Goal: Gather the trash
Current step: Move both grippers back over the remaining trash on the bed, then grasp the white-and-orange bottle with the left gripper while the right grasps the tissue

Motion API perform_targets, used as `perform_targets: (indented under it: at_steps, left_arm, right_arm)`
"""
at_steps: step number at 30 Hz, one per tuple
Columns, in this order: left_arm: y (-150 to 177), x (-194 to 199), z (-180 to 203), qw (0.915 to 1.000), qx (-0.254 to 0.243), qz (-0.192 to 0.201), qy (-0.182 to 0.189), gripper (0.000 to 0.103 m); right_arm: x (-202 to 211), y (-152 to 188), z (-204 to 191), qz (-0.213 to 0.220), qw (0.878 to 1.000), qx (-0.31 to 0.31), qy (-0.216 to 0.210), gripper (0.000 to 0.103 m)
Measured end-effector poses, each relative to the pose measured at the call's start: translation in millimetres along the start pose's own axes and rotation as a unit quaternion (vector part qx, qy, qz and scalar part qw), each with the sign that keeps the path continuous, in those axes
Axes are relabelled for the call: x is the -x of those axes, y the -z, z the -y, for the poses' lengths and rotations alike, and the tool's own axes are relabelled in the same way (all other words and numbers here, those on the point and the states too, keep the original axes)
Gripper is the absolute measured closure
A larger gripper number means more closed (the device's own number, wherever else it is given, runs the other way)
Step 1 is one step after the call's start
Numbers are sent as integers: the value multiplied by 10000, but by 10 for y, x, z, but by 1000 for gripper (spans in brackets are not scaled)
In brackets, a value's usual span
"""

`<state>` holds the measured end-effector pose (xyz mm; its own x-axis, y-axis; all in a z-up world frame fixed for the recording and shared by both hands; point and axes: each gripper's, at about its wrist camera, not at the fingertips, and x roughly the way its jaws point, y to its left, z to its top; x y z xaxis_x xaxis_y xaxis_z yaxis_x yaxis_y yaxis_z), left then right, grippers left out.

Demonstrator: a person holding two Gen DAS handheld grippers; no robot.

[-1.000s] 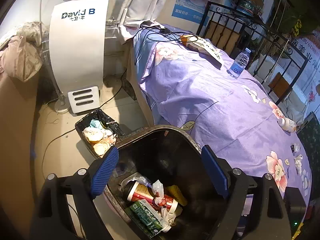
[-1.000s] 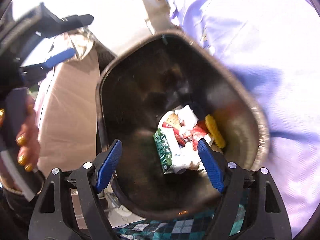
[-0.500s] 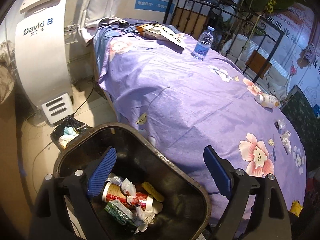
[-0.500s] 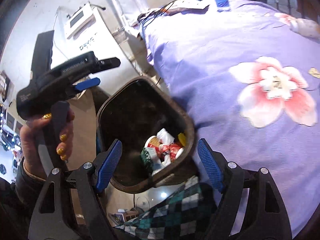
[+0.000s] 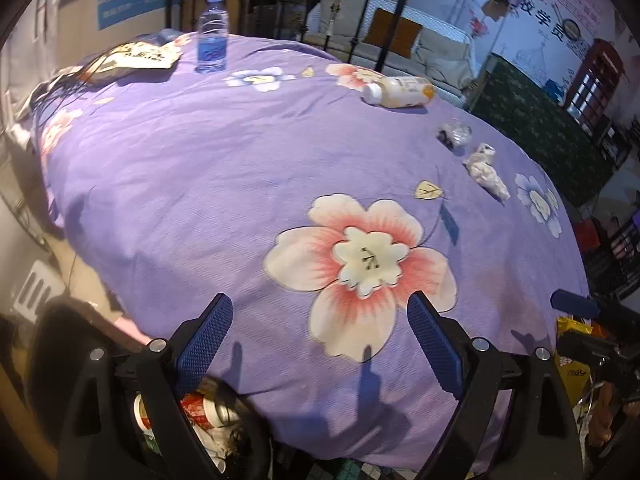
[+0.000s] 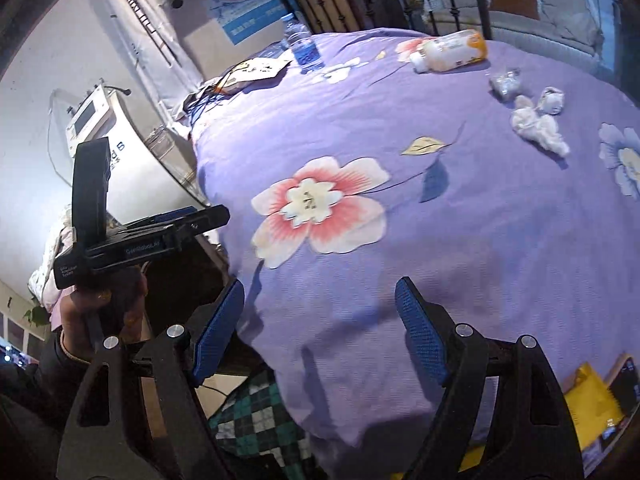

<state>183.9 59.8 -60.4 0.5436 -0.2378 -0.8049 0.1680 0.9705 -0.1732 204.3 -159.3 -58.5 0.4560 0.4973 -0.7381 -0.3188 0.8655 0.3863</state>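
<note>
We are between pickups: both the left gripper [image 5: 320,344] and right gripper [image 6: 320,328] gape wide, empty, over the purple flowered bedspread [image 5: 240,168]; next we reach far right for the crumpled white tissue [image 5: 486,170].

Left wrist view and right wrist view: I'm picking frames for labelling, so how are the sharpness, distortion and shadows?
Left wrist view: strong fisheye bulge, purple bedspread sharp, corners dark, two finger shadows below the left gripper. Right wrist view: same bulge, crumpled tissue slightly soft, bright glare upper left.
</note>
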Motion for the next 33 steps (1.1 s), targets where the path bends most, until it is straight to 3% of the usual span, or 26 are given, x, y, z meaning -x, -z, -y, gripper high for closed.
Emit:
perform_targets:
  at_steps: [6, 9, 22, 25, 26, 27, 30, 33]
  left_arm:
    - [-311, -268, 469, 9970, -709, -126, 297, 13]
    - [-490, -429, 600, 9947, -927, -162, 404, 13]
    - [-1552, -1343, 885, 9834, -1753, -129, 461, 12]
    - [-1895, -1583, 951, 9801, -1964, -60, 291, 12]
    - [-2003, -1659, 991, 9783, -2063, -28, 198, 12]
    - [-2111, -1740, 1029, 9757, -2186, -13, 110, 12]
    - [-2372, -1975, 1168, 9653, -2609, -54, -88, 12]
    - [-2541, -2182, 1322, 9487, -3151, -68, -266, 12]
  right_arm:
    - [101, -268, 597, -50, 9977, 84, 677, 25]
    - [12, -450, 902, -168, 9966, 80, 801, 25]
    - [-828, -1347, 1676, -469, 9872, 543, 1425, 27]
    - [-995, -1412, 1792, -609, 9857, 576, 1463, 40]
    - [-1025, -1412, 1822, -626, 9844, 598, 1531, 51]
    - [-1011, -1405, 1850, -588, 9837, 605, 1589, 61]
    - [-913, -1356, 1923, -482, 9880, 462, 1392, 75]
    - [-791, -1281, 1946, -482, 9897, 370, 1300, 78]
